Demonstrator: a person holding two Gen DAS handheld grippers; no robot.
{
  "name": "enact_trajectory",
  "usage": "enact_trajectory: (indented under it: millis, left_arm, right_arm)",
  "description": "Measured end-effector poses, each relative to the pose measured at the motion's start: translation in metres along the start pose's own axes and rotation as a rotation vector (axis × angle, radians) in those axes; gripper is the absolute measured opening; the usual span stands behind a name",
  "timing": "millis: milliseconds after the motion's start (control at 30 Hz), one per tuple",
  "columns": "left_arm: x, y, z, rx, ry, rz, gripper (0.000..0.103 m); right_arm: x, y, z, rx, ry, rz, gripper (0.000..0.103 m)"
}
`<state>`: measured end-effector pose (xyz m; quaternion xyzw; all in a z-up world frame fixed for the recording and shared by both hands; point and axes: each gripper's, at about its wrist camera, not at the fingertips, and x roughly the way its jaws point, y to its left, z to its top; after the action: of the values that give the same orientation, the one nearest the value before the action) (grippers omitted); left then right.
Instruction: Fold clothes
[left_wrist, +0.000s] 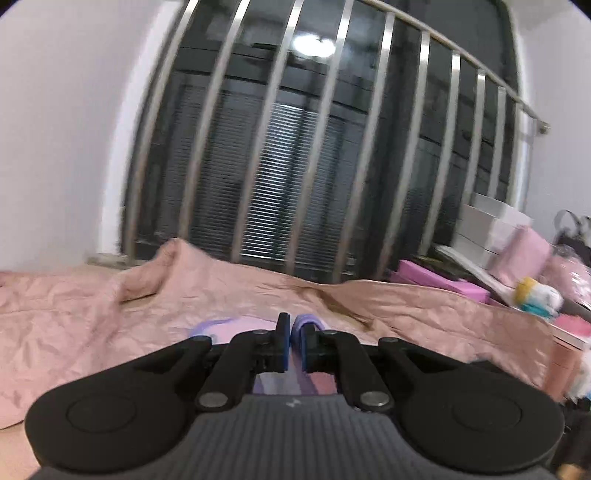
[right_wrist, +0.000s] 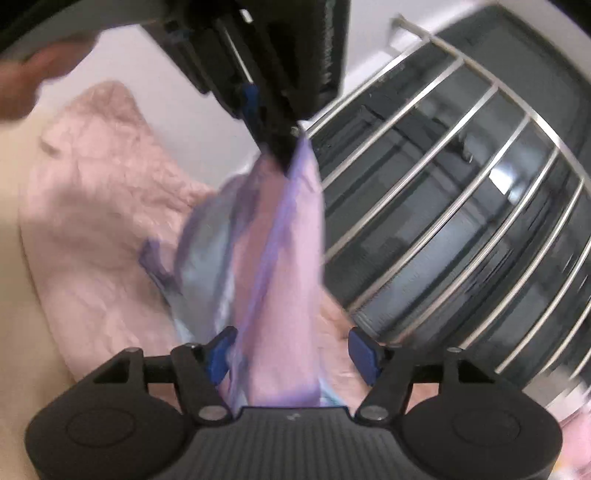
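Note:
A pink garment with lilac trim and pale blue parts hangs stretched above the bed. In the right wrist view my left gripper pinches the garment's top edge from above. In the left wrist view my left gripper is shut, with a lilac fold of the garment squeezed between its blue pads. My right gripper stands open and wide around the lower end of the cloth. The fabric runs between its blue pads, and only the left pad is close to it.
A pink quilted bedspread covers the bed below. Behind it is a dark window with metal bars. White boxes, pink boxes and a soft toy crowd the right. A blurred hand shows at upper left.

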<state>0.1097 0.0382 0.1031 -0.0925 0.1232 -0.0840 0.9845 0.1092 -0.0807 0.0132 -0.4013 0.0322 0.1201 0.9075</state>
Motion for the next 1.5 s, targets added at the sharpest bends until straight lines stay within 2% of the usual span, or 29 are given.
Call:
enact_trajectory:
  millis: [133,233,400,567,667,767,833,900,967,1033,1067,1133,1200,1333,1367,1400,1500]
  left_arm:
    - [0.003,0.018,0.003,-0.077,0.017,0.046,0.005]
    - [0.008,0.029,0.005,-0.106,0.041,0.072,0.005]
    - [0.009,0.032,0.004,-0.108,0.05,0.086,0.005]
    - [0.015,0.033,0.001,-0.094,0.084,0.13,0.006]
    - [0.024,0.042,-0.003,-0.12,0.126,0.157,0.006]
    - [0.027,0.051,-0.005,-0.158,0.135,0.139,0.006]
    - [0.026,0.049,-0.005,-0.136,0.13,0.143,0.006]
    - [0.026,0.044,-0.006,-0.105,0.128,0.157,0.006]
    - [0.026,0.04,-0.005,-0.1,0.124,0.13,0.006]
    - [0.024,0.037,-0.004,-0.093,0.114,0.112,0.006]
    - [0.023,0.034,-0.004,-0.085,0.108,0.114,0.006]
    - [0.022,0.032,-0.003,-0.076,0.1,0.11,0.006]
    - [0.022,0.031,-0.003,-0.075,0.103,0.1,0.007]
    - [0.022,0.028,-0.004,-0.065,0.108,0.08,0.007]
    - [0.022,0.027,-0.004,-0.058,0.108,0.073,0.009]
    - [0.022,0.024,-0.004,-0.044,0.108,0.065,0.01]
    - [0.021,0.013,-0.006,0.015,0.098,0.049,0.012]
  right_arm:
    - [-0.005,-0.017,0.0,0.024,-0.008,-0.118,0.066]
    - [-0.009,-0.022,-0.002,0.024,-0.032,-0.15,0.067]
    - [-0.026,-0.023,0.002,0.083,-0.109,-0.071,0.067]
    - [-0.025,-0.014,-0.004,0.036,-0.091,-0.074,0.066]
    - [-0.026,-0.017,-0.003,0.044,-0.1,-0.002,0.067]
    - [-0.023,-0.021,-0.005,0.057,-0.073,0.03,0.066]
    - [-0.019,-0.022,-0.008,0.057,-0.063,0.027,0.066]
    - [-0.023,-0.02,-0.009,0.057,-0.079,0.063,0.066]
    - [-0.028,-0.015,-0.007,0.044,-0.114,0.093,0.067]
    - [-0.025,-0.009,-0.007,0.025,-0.098,0.097,0.066]
    - [-0.022,-0.006,-0.008,0.014,-0.085,0.1,0.063]
    - [-0.016,-0.002,-0.01,-0.002,-0.054,0.096,0.05]
    - [-0.012,-0.002,-0.01,0.007,-0.03,0.096,0.031]
    - [-0.005,-0.009,-0.009,0.068,0.012,0.073,0.028]
    - [-0.003,-0.012,-0.01,0.093,0.025,0.077,0.022]
    - [-0.001,-0.015,-0.012,0.111,0.038,0.073,0.008]
    - [0.004,-0.015,-0.017,0.109,0.069,0.047,0.006]
